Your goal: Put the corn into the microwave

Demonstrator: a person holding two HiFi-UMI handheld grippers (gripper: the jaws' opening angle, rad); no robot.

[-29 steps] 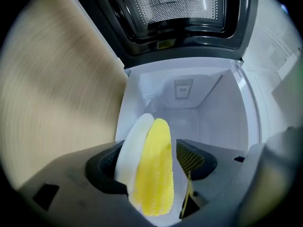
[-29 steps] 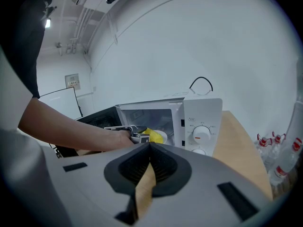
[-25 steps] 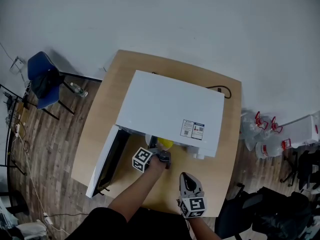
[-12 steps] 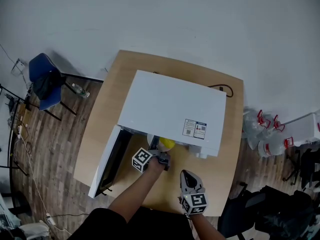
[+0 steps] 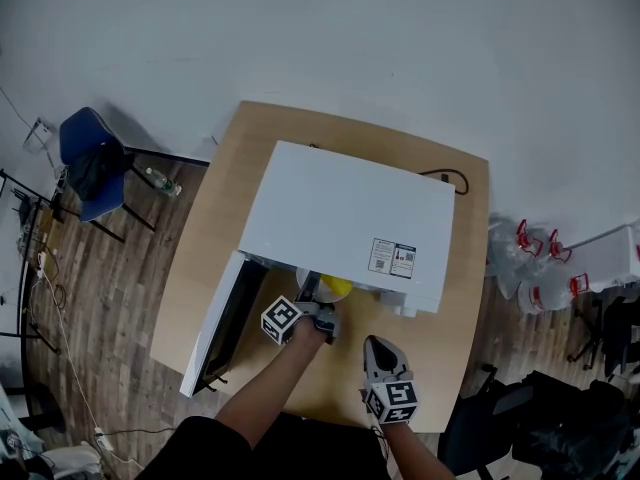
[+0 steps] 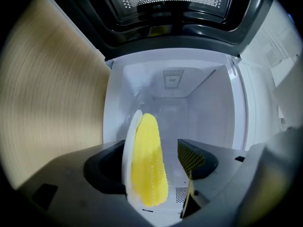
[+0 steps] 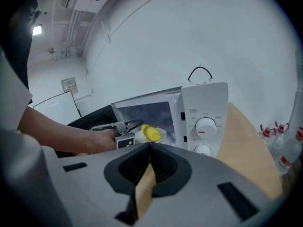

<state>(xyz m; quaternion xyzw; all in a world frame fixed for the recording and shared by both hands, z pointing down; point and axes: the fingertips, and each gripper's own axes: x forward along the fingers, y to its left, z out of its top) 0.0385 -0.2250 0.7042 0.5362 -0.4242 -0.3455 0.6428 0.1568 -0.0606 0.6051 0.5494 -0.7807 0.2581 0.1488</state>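
The white microwave [image 5: 350, 218] stands on the wooden table [image 5: 460, 298] with its door [image 5: 215, 328] swung open to the left. A yellow corn cob [image 5: 333, 287] lies on a small white plate [image 5: 305, 280] at the mouth of the oven. My left gripper [image 5: 322, 302] is open around it. In the left gripper view the plate [image 6: 129, 155] lies by one jaw. A gap shows between the corn [image 6: 147, 167] and the other jaw, and the white cavity is behind. My right gripper [image 5: 375, 345] is shut and empty near the table's front edge. Its view shows the corn [image 7: 150, 132] and the left gripper [image 7: 128, 125].
The microwave's control panel with two knobs [image 7: 205, 126] is on its right side. A black cable [image 5: 445, 180] lies behind the oven. On the floor, a blue chair [image 5: 88, 158] stands at the left, several water bottles [image 5: 535, 278] at the right and a dark chair [image 5: 520, 418] at the lower right.
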